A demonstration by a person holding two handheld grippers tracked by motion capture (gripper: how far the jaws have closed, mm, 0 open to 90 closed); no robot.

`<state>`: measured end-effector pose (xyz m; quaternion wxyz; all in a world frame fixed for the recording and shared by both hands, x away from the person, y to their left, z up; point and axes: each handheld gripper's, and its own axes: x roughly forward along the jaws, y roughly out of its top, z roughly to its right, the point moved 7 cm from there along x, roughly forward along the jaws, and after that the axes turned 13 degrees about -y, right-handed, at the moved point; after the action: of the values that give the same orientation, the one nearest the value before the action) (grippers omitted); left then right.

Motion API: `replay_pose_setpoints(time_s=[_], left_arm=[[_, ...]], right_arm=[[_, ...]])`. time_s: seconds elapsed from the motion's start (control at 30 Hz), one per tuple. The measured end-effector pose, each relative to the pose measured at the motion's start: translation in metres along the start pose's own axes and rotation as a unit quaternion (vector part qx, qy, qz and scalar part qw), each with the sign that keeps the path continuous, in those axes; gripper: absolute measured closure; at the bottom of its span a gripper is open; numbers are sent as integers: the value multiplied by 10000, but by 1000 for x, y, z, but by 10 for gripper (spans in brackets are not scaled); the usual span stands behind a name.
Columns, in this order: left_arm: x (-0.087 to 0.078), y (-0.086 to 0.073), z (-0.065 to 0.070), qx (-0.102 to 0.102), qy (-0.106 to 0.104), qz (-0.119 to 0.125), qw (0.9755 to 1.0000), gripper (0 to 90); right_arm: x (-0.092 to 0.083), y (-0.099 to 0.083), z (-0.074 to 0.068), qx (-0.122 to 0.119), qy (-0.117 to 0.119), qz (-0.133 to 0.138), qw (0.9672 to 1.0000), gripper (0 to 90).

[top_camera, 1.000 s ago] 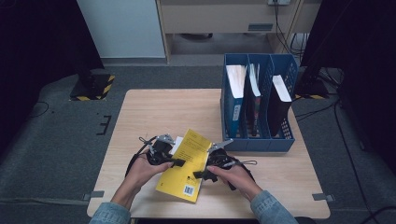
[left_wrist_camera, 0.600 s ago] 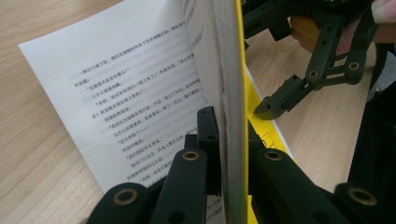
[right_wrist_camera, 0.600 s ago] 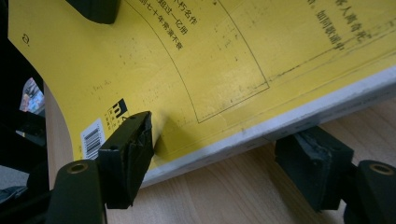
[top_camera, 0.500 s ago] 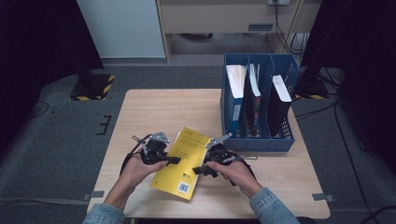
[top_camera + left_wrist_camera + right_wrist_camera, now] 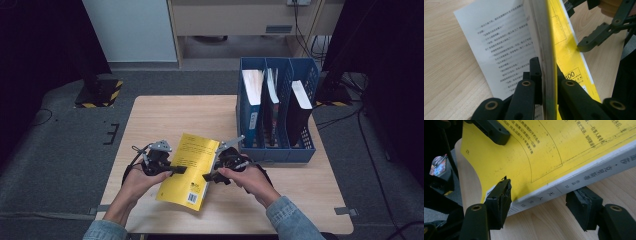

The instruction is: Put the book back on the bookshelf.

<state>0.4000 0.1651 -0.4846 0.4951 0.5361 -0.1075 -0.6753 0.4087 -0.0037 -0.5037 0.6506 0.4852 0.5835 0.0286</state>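
Note:
A yellow paperback (image 5: 189, 170) hangs tilted over the front of the wooden table (image 5: 170, 120), held between both hands. My left gripper (image 5: 180, 170) is shut on its open edge; in the left gripper view the jaws (image 5: 546, 72) clamp the page block and yellow cover (image 5: 564, 50), while one loose printed page (image 5: 504, 50) fans out to the left. My right gripper (image 5: 206, 176) straddles the spine side and its jaws have just been closing. In the right gripper view (image 5: 541, 200) one pad (image 5: 499, 195) touches the cover (image 5: 536, 150); the other pad (image 5: 584, 205) stands clear below the spine.
A blue three-slot file rack (image 5: 277, 115) holding books and folders stands at the table's right rear, close to my right hand. A yellow-and-black striped base (image 5: 100, 92) sits on the floor beyond the left corner.
Both hands have risen a little and carried the book up off the table. The right gripper's jaws stand narrower around the spine than before.

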Motion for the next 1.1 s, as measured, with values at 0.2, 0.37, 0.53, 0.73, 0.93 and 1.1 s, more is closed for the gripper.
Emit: replay_pose_setpoints(time_s=[0.2,0.37,0.53,0.73,0.93,1.1], left_arm=[[-5,1,0,-1,-29,144,9999,855],[-11,7,1,104,42,329,9994,855],[-13,12,2,143,96,428,9989,856],[-15,16,7,267,52,464,9986,855],[-15,17,6,296,69,509,9982,855],[-15,16,5,283,86,507,9983,854]], right_arm=[[-7,12,-2,-51,17,25,10000,373],[-15,25,-1,-161,-54,125,9998,375],[-23,35,1,-314,-252,102,9991,423],[-27,45,6,-274,-322,210,9989,423],[-29,53,8,-338,-443,216,9982,426],[-26,55,10,-431,-716,156,9964,484]])
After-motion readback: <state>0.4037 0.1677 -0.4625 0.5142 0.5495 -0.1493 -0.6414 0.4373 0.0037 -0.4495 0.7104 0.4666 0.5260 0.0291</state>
